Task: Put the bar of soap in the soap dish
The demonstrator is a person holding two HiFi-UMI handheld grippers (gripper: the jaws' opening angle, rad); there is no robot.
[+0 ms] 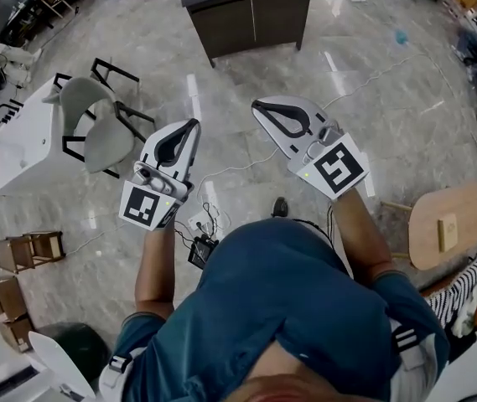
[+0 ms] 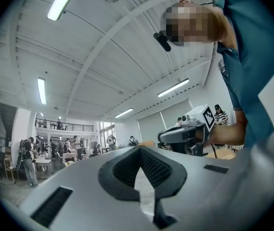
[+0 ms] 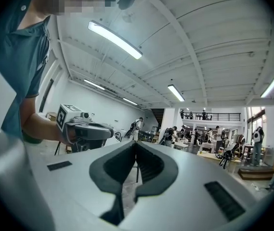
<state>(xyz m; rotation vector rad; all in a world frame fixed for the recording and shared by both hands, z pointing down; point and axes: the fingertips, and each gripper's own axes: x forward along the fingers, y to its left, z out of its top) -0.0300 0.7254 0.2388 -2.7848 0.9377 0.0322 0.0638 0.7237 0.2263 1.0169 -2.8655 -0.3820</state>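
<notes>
No bar of soap and no soap dish shows in any view. In the head view the person holds both grippers out level over a marble floor. My left gripper (image 1: 194, 125) has its jaws together with nothing between them; its own view (image 2: 139, 148) shows the dark pads meeting at the tips. My right gripper (image 1: 258, 105) is likewise shut and empty, its pads (image 3: 136, 144) closed on each other. Each gripper view catches the other gripper beside it: the right one (image 2: 187, 133) and the left one (image 3: 84, 128).
A dark cabinet (image 1: 251, 15) stands ahead on the floor. A grey chair (image 1: 97, 126) and a white unit (image 1: 24, 147) are at the left, a wooden stool (image 1: 30, 250) lower left, a round wooden table (image 1: 446, 224) at the right. Cables (image 1: 213, 174) trail across the floor. People stand far off in the hall.
</notes>
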